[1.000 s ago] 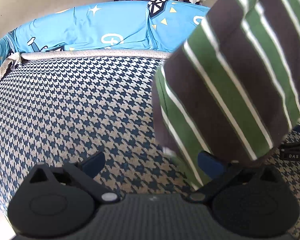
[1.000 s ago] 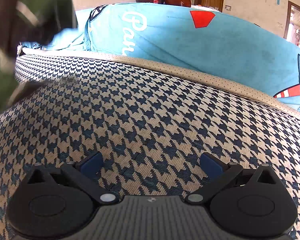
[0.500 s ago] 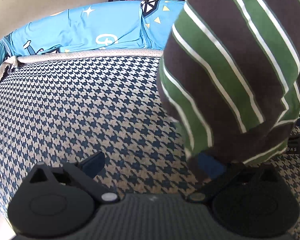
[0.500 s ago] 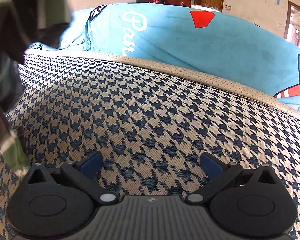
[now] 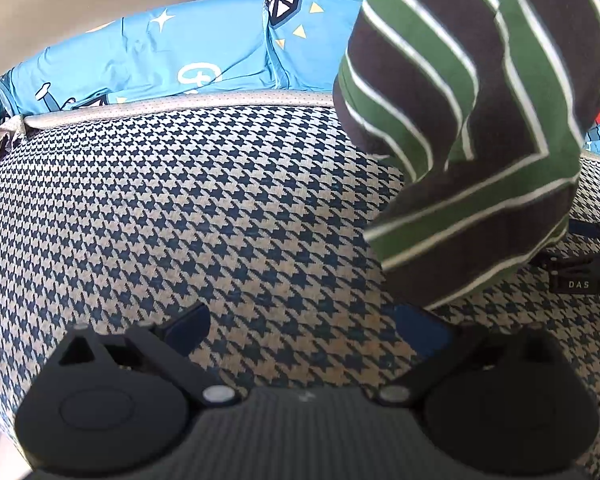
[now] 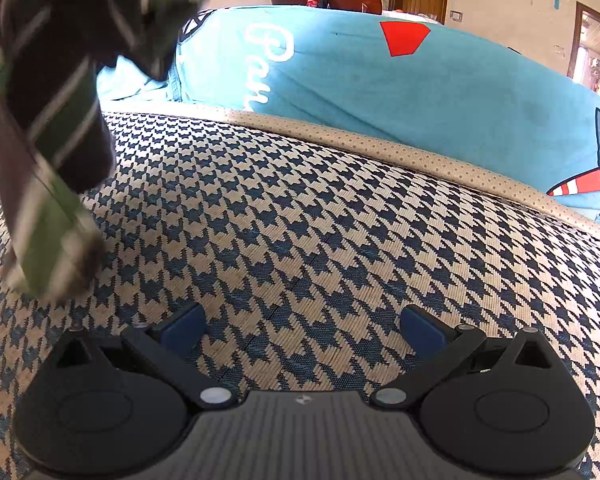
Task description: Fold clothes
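Observation:
A garment with brown, green and white stripes hangs in the air over a houndstooth cushion; what holds it up is out of frame. Its lower hem dangles just above the right fingertip of my left gripper, which is open with only cushion between its fingers. In the right wrist view the same garment hangs blurred at the far left, to the left of my right gripper. That gripper is open too and holds nothing.
A bright blue printed sheet covers the backrest behind the cushion, with a pale dotted trim along the seam. A black device part marked DAS lies at the right edge of the left wrist view. Doors and furniture stand far behind.
The striped garment has dropped lower and swung, reaching further down at the left of the right wrist view and twisting in the left wrist view. Both grippers stay open in place.

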`<state>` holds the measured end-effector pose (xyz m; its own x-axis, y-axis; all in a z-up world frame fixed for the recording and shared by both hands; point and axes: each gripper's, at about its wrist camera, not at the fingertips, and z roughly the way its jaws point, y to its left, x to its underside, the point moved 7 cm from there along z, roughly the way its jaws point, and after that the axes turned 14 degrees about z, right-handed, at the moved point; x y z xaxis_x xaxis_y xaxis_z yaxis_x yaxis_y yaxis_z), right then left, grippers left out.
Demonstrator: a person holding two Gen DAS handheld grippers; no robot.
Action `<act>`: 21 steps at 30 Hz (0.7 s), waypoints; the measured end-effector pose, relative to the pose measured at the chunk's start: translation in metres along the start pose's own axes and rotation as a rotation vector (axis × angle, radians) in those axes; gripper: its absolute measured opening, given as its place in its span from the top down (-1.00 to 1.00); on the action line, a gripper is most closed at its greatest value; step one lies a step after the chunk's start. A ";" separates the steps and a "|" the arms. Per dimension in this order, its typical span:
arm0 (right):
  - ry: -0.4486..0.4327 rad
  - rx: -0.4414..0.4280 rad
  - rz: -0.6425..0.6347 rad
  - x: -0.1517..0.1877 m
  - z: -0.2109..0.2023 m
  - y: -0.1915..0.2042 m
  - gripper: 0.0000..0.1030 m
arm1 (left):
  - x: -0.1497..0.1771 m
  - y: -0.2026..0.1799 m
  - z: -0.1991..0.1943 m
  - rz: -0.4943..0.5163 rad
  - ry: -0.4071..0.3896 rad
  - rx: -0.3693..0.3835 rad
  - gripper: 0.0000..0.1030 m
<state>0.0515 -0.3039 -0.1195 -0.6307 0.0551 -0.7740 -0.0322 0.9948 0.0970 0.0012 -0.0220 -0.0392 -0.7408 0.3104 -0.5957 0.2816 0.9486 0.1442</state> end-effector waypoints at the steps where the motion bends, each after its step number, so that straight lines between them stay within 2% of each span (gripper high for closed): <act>1: 0.000 0.000 0.000 0.000 0.000 0.000 -1.00 | 0.001 0.001 0.000 0.001 0.002 0.001 -1.00; 21: 0.001 0.001 0.000 -0.006 -0.005 0.005 -1.00 | 0.005 0.000 0.001 0.005 0.023 0.021 -1.00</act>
<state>0.0514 -0.2993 -0.1117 -0.6314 0.0550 -0.7735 -0.0318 0.9948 0.0967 -0.0019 -0.0206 -0.0429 -0.7532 0.3172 -0.5763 0.2985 0.9455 0.1303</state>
